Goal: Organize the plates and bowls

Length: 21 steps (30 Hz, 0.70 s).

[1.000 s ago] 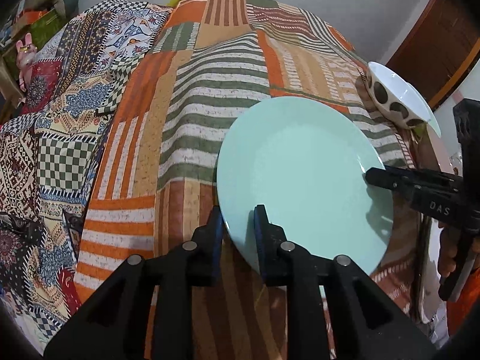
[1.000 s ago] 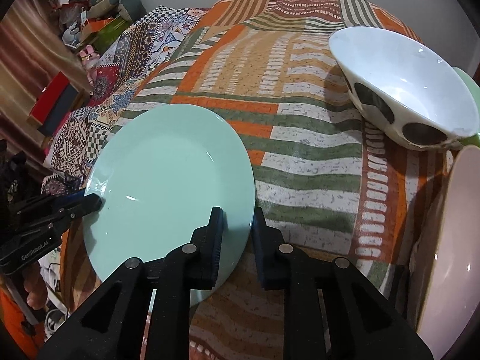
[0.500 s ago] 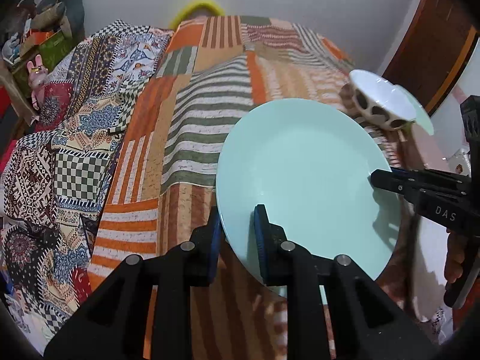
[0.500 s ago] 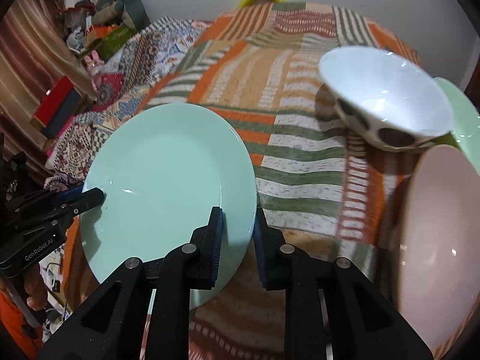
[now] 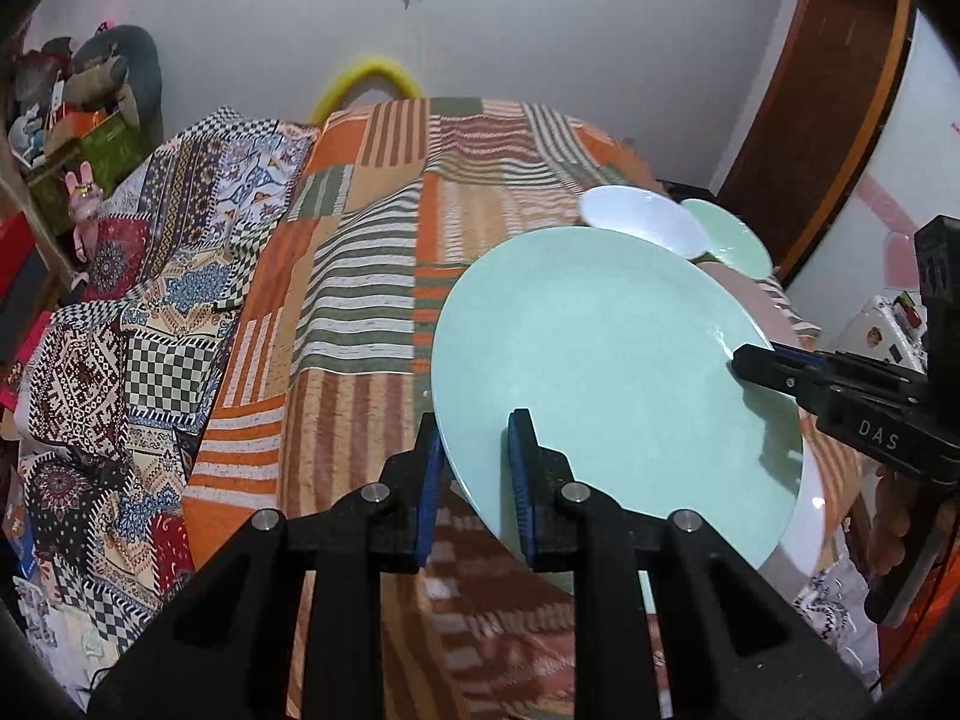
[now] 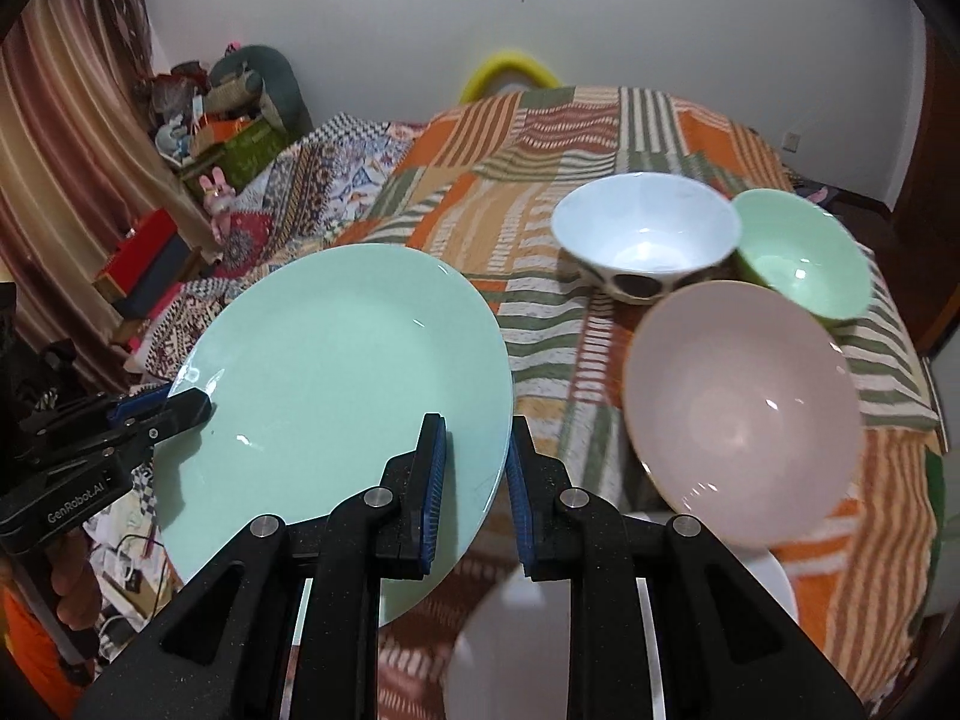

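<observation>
While both sets of fingers pinched opposite edges of the smooth, round mint-green plate [image 6: 336,384], it hung tilted above the striped patchwork bed [image 5: 372,276]. Left gripper [image 5: 474,480] clamped its near rim; right gripper [image 6: 474,480] likewise. Beyond the right fingers sat three empty bowls: glossy pink [image 6: 744,408], white with dark spots [image 6: 645,234], pale green [image 6: 804,258].

mint plate [image 5: 606,360]: looked glazed, smooth, glossy
pink bowl [image 6: 741,408]: smooth, softly shiny
bedspread [image 5: 372,276]: woven patchwork cloth, matt
gripper fingers [image 6: 432,474]: matt black plastic, ribbed blue pads
screws [image 6: 376,497]: bright metal
</observation>
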{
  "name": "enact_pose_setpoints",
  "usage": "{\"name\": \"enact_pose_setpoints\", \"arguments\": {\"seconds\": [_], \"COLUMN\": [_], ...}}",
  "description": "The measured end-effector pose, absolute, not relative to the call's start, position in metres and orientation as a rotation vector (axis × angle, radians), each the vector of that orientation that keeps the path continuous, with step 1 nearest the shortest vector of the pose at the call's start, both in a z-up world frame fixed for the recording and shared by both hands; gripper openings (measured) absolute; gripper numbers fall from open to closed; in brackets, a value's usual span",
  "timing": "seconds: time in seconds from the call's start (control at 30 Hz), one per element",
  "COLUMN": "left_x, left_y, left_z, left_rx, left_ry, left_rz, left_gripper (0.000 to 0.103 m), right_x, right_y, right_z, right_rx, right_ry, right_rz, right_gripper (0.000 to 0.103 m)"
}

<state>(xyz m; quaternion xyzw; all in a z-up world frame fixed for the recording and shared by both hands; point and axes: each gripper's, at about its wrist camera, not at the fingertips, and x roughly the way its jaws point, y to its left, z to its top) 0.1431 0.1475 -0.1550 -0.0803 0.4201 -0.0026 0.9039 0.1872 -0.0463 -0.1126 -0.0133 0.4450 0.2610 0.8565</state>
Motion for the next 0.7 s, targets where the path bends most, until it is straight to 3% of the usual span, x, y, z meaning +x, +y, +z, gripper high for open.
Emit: {"name": "enact_pose_setpoints", "arguments": {"seconds": [0.7], "left_x": [0.100], "left_y": [0.048], "left_z": [-0.138], "left_rx": [-0.088], "left_ry": [0.884], "left_rz": [-0.100], "left_gripper": [0.020], "right_x": [0.127], "right_y": [-0.147], "right_z": [-0.107], "right_rx": [0.065], "right_ry": [0.875], "right_rz": [0.488], "right_gripper": [0.018]}}
